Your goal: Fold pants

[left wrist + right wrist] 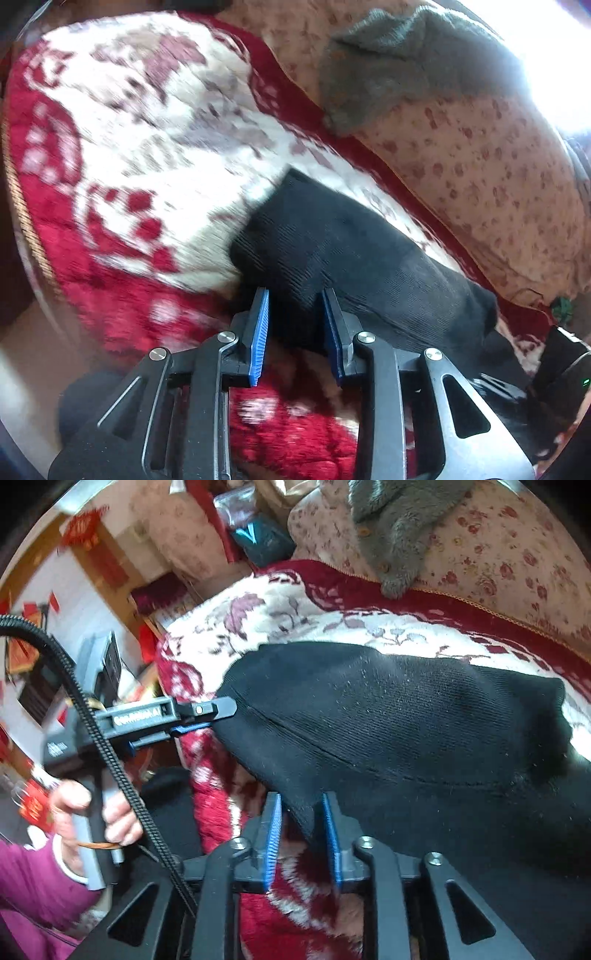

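Note:
The black pants (406,720) lie partly folded on a red and white floral blanket (280,616). In the left wrist view the pants (332,251) run from the middle toward the lower right. My left gripper (295,299) has its blue pads apart with black cloth between them at the pants' near edge. It also shows in the right wrist view (218,716), side on, with its tips at the pants' left corner. My right gripper (301,805) has its blue pads apart with a point of the pants' near edge hanging between them.
A grey garment (406,66) lies on a beige flowered cushion (498,177) behind the blanket. A hand in a magenta sleeve (74,812) holds the left gripper's handle. Room clutter and red decorations (85,531) lie to the left, past the blanket's edge.

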A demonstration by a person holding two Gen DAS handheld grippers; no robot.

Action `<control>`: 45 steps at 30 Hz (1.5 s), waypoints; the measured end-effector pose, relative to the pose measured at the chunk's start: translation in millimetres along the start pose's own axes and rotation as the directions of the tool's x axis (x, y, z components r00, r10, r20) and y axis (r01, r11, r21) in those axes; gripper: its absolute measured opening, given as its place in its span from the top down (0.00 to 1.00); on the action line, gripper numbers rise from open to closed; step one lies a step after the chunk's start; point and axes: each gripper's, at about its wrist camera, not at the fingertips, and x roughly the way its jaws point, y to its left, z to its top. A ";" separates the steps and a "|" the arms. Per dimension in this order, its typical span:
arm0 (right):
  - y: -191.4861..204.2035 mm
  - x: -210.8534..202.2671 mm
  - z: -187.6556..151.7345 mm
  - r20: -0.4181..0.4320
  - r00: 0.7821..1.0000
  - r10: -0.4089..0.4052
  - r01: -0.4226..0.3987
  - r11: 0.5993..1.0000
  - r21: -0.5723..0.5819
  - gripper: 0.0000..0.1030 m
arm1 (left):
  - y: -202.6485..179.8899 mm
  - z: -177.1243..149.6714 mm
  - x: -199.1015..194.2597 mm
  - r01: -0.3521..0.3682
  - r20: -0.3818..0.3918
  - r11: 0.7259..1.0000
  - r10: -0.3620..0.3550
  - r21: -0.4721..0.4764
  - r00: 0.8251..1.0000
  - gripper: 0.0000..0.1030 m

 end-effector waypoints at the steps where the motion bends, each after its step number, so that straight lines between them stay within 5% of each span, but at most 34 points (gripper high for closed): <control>1: -1.1 -2.6 0.5 -0.008 1.000 0.007 -0.007 1.000 0.010 0.73 | 2.5 2.4 -5.9 -0.032 0.026 0.999 0.032 0.004 0.999 0.73; 4: -2.1 -13.9 -1.4 0.001 1.000 -0.007 0.007 1.000 0.017 0.73 | 11.2 8.6 -16.5 -0.065 0.052 0.998 0.065 -0.009 0.997 0.73; 11: -28.0 -65.2 -19.6 0.106 0.993 -0.051 0.038 0.991 0.127 0.72 | -0.7 6.5 -31.5 0.003 0.057 1.000 -0.002 -0.011 0.998 0.73; 20: -81.3 -148.6 -60.5 0.209 0.950 -0.233 0.164 0.940 0.299 0.68 | -76.1 -10.7 -24.2 0.081 -0.018 0.986 -0.079 0.146 0.997 0.73; 25: -106.4 -174.8 -79.0 0.241 0.938 -0.249 0.140 0.909 0.394 0.65 | -131.2 -26.0 -6.2 0.157 -0.097 0.956 -0.137 0.246 0.986 0.69; 31: -104.4 -153.6 -28.7 0.194 0.931 -0.310 0.260 0.934 0.246 0.64 | -176.5 -33.5 22.8 0.176 -0.150 0.934 -0.135 0.311 0.979 0.68; 33: -105.0 -132.3 -8.1 0.152 0.942 -0.299 0.276 0.948 0.156 0.57 | -185.1 -32.6 30.6 0.179 -0.154 0.928 -0.135 0.325 0.979 0.68; 38: -117.8 -70.5 27.7 0.013 0.941 -0.337 0.337 0.942 -0.004 0.56 | -197.4 -35.3 47.0 0.177 -0.180 0.916 -0.118 0.359 0.977 0.68; 42: -130.8 -53.1 44.1 0.014 0.981 -0.194 0.193 0.981 0.017 0.56 | -199.8 -34.7 59.6 0.191 -0.204 0.913 -0.123 0.360 0.971 0.68; 43: -132.3 -49.0 46.5 0.008 0.986 -0.169 0.169 0.986 0.010 0.59 | -200.1 -34.5 62.8 0.193 -0.208 0.912 -0.122 0.362 0.970 0.68; 45: -134.0 -43.1 50.6 -0.007 0.986 -0.164 0.164 0.986 0.009 0.86 | -200.6 -34.3 66.9 0.193 -0.210 0.910 -0.121 0.366 0.970 0.68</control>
